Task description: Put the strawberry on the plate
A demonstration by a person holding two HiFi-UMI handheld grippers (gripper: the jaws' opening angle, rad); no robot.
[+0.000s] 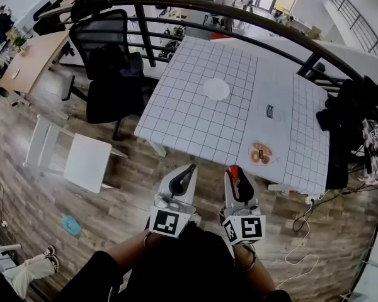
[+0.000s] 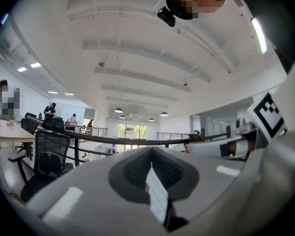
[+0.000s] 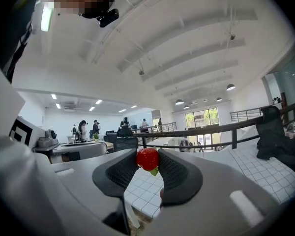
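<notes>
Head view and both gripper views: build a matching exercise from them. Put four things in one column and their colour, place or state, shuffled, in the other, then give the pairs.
Things
1. strawberry
2. plate
3. left hand-held gripper
4. office chair

Descriptions
A. jaws together, nothing between them
B. black, standing beside the table
C. white, nothing on it, lying on the checked table
D. red, clamped between the jaws of the right hand-held gripper

Pairs: 1-D, 2-C, 3-A, 4-B
</notes>
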